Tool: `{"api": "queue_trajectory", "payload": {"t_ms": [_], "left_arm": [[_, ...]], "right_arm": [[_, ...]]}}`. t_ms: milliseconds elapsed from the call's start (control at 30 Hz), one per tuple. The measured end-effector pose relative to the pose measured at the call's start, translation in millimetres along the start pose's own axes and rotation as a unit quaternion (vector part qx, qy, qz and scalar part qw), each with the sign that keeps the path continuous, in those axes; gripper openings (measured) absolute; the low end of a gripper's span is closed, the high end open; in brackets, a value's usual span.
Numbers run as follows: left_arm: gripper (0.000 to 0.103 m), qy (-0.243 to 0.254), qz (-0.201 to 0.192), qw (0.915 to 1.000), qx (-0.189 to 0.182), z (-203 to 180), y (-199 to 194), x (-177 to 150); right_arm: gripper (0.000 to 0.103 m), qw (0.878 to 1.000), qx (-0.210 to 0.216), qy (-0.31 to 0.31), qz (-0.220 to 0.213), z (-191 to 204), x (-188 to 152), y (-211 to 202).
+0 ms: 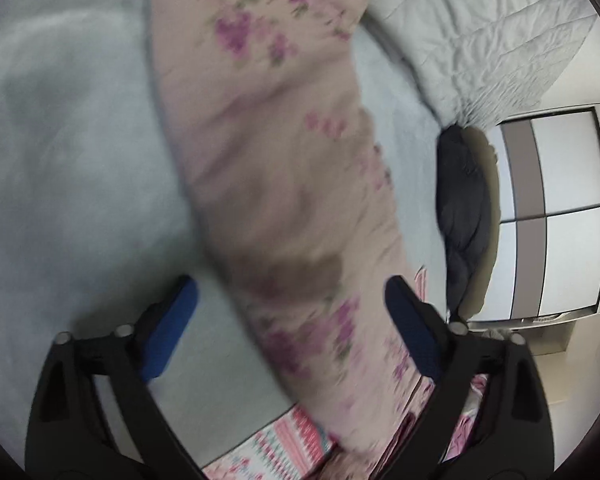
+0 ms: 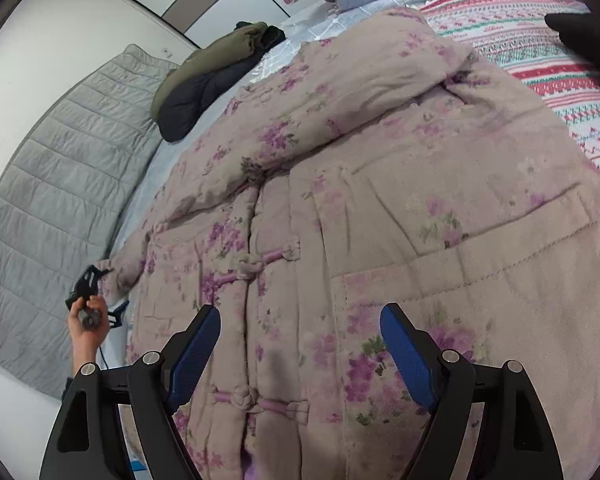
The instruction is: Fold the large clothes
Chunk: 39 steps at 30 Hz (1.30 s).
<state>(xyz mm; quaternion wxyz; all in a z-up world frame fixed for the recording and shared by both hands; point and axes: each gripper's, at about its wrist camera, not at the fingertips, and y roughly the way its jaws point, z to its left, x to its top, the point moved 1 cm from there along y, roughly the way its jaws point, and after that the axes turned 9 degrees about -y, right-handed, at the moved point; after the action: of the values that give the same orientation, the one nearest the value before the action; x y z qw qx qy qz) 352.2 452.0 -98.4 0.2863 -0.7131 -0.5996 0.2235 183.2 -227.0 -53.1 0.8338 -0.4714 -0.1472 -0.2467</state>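
A large padded beige jacket with purple flowers (image 2: 340, 208) lies spread on the bed, front up, with pink knot buttons down its middle. One sleeve lies folded across its chest. My right gripper (image 2: 300, 344) is open and empty, just above the jacket's lower front. My left gripper (image 1: 292, 320) is open and hovers over the other sleeve (image 1: 268, 140), which stretches away across the bed, blurred. In the right wrist view the left gripper (image 2: 96, 292) shows small at the end of that sleeve, held by a hand.
A grey bedsheet (image 1: 60, 160) covers the bed. A grey quilted headboard (image 2: 60, 168) stands along its edge. A dark and olive jacket (image 2: 212, 76) lies near the headboard. A striped red and white knit (image 2: 560, 80) lies beyond the jacket. Wardrobe doors (image 1: 556, 216) stand behind.
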Motion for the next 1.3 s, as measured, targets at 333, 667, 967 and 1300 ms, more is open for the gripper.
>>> {"api": "queue_trajectory", "payload": {"t_ms": [333,667,967,1300], "left_arm": [[0.017,0.112,-0.077,0.9898,0.042,-53,-13,-20],[0.014,0.318,-0.118,0.9336,-0.114,-173,-127,-207],[0.058,0.639,0.158,0.7524,-0.034,-110,-30,-498],[0.062,0.629,0.154,0.7593,-0.067,-105,-53,-488]], "right_arm": [[0.083,0.999,0.021,0.022,-0.014,-10,-5,-7],[0.083,0.995,0.038,0.075,-0.058,-35,3,-37],[0.083,0.986,0.05,0.143,-0.065,-79,5,-54],[0.083,0.978,0.076,0.181,-0.072,-100,3,-71]]}}
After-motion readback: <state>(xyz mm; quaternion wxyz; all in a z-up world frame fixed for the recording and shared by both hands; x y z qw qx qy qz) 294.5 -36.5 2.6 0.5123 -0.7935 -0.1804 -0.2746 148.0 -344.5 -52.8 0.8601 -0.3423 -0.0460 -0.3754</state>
